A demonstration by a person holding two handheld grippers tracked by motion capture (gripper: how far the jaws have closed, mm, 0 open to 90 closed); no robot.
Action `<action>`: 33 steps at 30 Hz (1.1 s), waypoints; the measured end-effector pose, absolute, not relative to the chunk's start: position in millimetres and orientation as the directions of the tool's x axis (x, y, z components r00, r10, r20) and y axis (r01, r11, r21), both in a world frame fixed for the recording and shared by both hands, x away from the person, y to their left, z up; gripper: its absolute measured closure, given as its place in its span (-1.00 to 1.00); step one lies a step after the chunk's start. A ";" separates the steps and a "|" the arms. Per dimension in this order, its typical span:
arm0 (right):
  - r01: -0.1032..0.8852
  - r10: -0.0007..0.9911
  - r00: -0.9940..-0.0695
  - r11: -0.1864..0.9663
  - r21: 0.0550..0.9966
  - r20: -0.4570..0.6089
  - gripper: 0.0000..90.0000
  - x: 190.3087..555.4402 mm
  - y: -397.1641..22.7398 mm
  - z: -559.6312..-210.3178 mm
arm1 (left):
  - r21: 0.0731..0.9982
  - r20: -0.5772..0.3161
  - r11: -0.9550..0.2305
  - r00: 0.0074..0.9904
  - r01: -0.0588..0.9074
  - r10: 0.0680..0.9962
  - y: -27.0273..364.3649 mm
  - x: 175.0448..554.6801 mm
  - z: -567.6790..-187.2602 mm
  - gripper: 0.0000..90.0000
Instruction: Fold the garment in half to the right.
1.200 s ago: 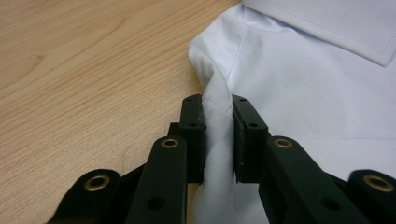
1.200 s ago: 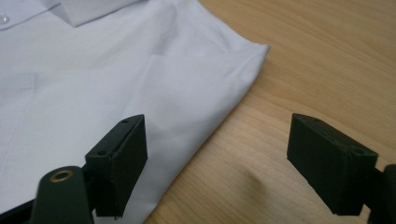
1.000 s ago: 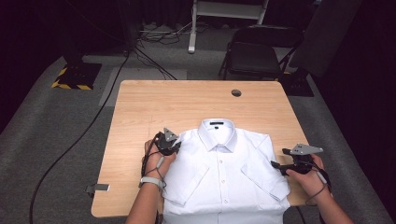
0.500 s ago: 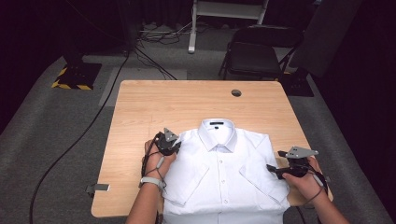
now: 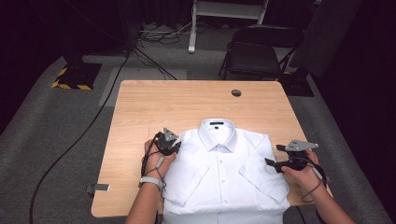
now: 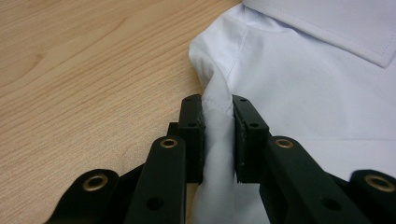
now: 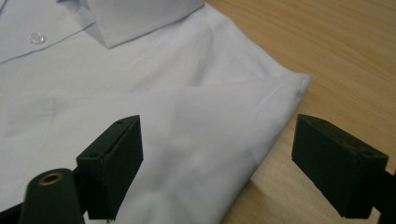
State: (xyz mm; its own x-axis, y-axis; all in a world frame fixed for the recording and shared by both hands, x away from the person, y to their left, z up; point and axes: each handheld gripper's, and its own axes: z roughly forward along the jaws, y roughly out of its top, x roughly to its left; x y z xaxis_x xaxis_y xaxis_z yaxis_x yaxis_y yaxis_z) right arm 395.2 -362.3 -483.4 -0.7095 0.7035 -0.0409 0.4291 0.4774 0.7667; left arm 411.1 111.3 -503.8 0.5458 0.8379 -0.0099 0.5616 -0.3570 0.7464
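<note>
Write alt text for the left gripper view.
The left hand-held gripper pinches a raised fold of a white shirt between its two black jaws. The shirt lies on a light wooden table, and its collar edge shows at the upper right.

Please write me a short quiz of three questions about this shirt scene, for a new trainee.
1. True or false: the left gripper is shut on a fold of the white shirt.
2. How do the jaws of the right gripper stand? A) wide open above the shirt's edge B) clamped on the collar
3. What does the shirt lie on?

Key:
1. True.
2. A.
3. A wooden table.
</note>
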 end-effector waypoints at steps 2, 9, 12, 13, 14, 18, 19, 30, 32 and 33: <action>0.431 0.708 -0.706 0.466 0.772 -0.033 -0.64 401.7 -362.1 -480.6 | 0.747 -0.009 -0.357 0.546 0.561 0.838 111.3 411.1 -503.8 0.69; 0.432 0.726 -0.686 0.467 0.772 -0.054 -0.62 423.6 -360.0 -479.6 | 0.747 -0.015 -0.352 0.544 0.564 0.839 111.2 411.1 -503.9 0.69; 0.441 0.736 -0.675 0.458 0.772 -0.051 -0.62 432.3 -359.8 -481.4 | 0.746 -0.016 -0.351 0.543 0.566 0.840 111.4 411.1 -503.9 0.69; 0.443 0.738 -0.673 0.459 0.770 -0.052 -0.62 434.9 -359.6 -482.2 | 0.747 -0.015 -0.352 0.543 0.564 0.839 111.4 411.2 -503.9 0.69; 0.447 0.740 -0.671 0.459 0.768 -0.052 -0.62 437.2 -359.2 -483.1 | 0.747 -0.016 -0.352 0.543 0.565 0.839 111.5 411.2 -503.8 0.69; 0.452 0.738 -0.674 0.458 0.765 -0.044 -0.62 445.4 -356.8 -488.2 | 0.746 -0.021 -0.347 0.542 0.568 0.840 111.7 411.3 -503.9 0.69; 0.454 0.738 -0.673 0.458 0.764 -0.042 -0.62 447.5 -356.0 -489.6 | 0.747 -0.022 -0.346 0.542 0.568 0.840 111.8 411.4 -503.9 0.69; 0.496 0.735 -0.678 0.450 0.743 0.006 -0.52 474.7 -349.0 -505.1 | 0.747 -0.032 -0.346 0.551 0.567 0.834 112.3 413.3 -503.9 0.68; 0.492 0.732 -0.681 0.451 0.745 0.006 -0.50 475.8 -348.2 -505.2 | 0.747 -0.034 -0.344 0.550 0.568 0.834 112.3 413.5 -503.9 0.68; 0.489 0.728 -0.686 0.455 0.744 0.006 -0.42 476.5 -347.3 -504.6 | 0.746 -0.037 -0.345 0.552 0.570 0.833 112.7 413.9 -503.7 0.68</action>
